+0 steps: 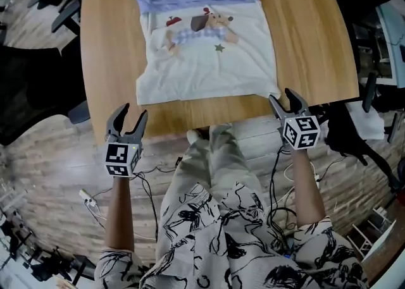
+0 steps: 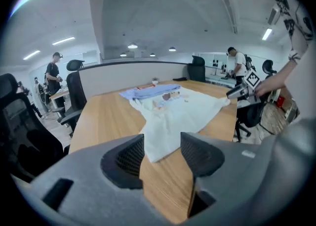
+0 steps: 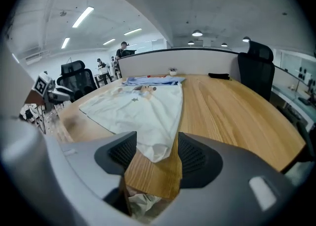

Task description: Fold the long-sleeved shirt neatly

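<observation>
1. Person's patterned clothes [image 1: 215, 237] fill the foreground, one bare forearm out to each side.
2. Left gripper [image 1: 133, 112]: jaws apart and empty, at the near edge of the table [image 1: 107, 41], just short of the near left corner of the shirt [image 1: 209, 66].
3. Shirt lies flat on the table, collar far, hem near.
4. Right gripper [image 1: 281, 97]: jaws apart, not clamped. The shirt's near right corner lies between them.

A white fabric shirt [image 1: 205, 60] with a pale blue upper band and a cartoon print is lying flat on the light wooden tabletop [image 1: 114, 41]. The left gripper [image 1: 134, 114] is hovering at the near edge, and the right gripper [image 1: 281, 98] is sitting at the shirt's near right corner, both with fingers [image 1: 118, 123] standing apart.
</observation>
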The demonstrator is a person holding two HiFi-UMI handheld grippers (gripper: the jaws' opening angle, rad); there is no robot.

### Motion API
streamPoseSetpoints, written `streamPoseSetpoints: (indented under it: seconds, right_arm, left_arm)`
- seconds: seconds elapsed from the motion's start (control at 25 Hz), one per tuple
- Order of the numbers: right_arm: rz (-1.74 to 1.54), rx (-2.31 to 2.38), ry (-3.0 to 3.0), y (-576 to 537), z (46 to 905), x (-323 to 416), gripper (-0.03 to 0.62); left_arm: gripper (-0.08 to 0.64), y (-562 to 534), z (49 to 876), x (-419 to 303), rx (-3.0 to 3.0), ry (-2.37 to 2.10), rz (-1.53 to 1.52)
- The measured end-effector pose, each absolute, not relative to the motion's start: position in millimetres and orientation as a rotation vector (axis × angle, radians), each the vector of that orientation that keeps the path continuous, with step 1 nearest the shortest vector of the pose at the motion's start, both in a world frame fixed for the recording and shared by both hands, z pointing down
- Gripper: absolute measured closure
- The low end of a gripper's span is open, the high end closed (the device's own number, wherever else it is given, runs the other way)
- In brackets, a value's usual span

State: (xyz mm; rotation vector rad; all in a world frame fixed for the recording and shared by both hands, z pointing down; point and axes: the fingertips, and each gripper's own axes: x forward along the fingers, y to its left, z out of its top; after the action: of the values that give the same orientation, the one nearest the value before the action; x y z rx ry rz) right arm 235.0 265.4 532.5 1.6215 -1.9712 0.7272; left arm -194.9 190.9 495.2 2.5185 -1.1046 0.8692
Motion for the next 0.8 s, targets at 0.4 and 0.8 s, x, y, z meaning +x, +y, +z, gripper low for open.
streamPoseSetpoints:
  seconds: [0.4, 0.8]
  right_arm:
    - [0.839, 1.609, -1.985, 268, 564, 238, 0.417]
    - [0.842, 1.733, -1.948, 269, 557, 257, 0.565]
  left_arm:
    - [0.316, 180, 561, -202, 2.368, -1.052, 0.987]
    - [0.384, 178, 570, -198, 2.337, -1.006, 1.037]
